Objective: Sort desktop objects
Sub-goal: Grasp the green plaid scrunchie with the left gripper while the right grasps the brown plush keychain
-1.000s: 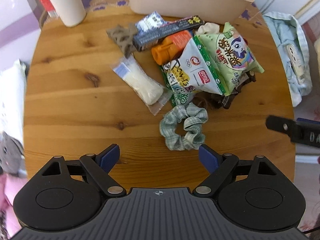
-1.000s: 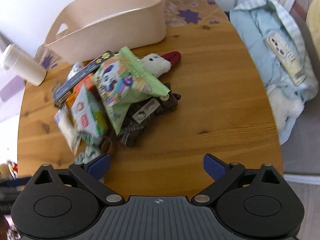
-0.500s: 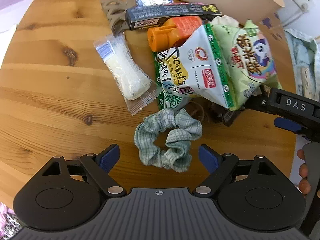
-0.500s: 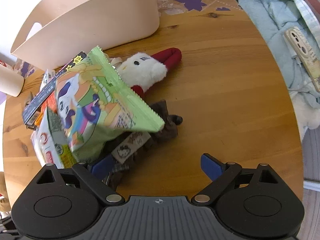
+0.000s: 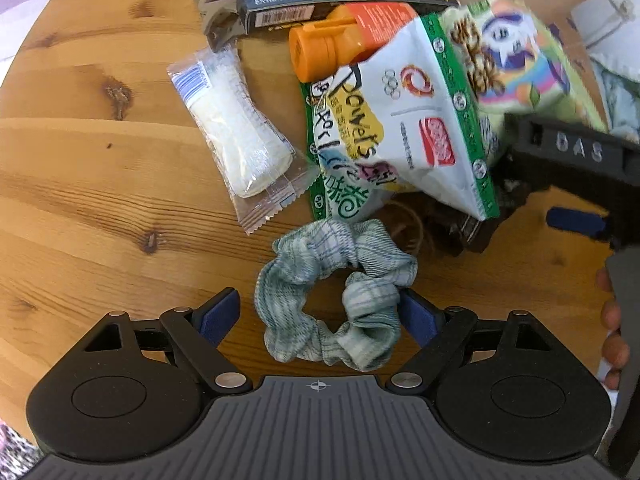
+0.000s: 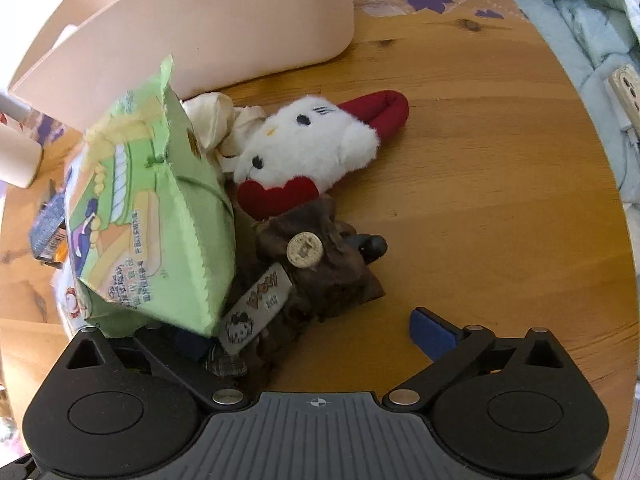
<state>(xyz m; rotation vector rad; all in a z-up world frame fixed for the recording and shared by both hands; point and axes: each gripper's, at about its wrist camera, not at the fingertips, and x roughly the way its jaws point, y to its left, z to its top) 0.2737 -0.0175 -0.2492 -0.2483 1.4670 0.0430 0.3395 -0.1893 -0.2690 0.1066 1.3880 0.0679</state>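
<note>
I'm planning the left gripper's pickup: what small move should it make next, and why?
Probably close the left gripper: the green plaid scrunchie already lies between its open blue pads, on the wooden table, apart from the snack bags.

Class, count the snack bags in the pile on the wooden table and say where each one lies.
2. The white and green snack bag lies mid-pile, over the orange bottle. The light green snack bag overlaps it on the right, nearest the beige bin. More may be hidden underneath.
</note>
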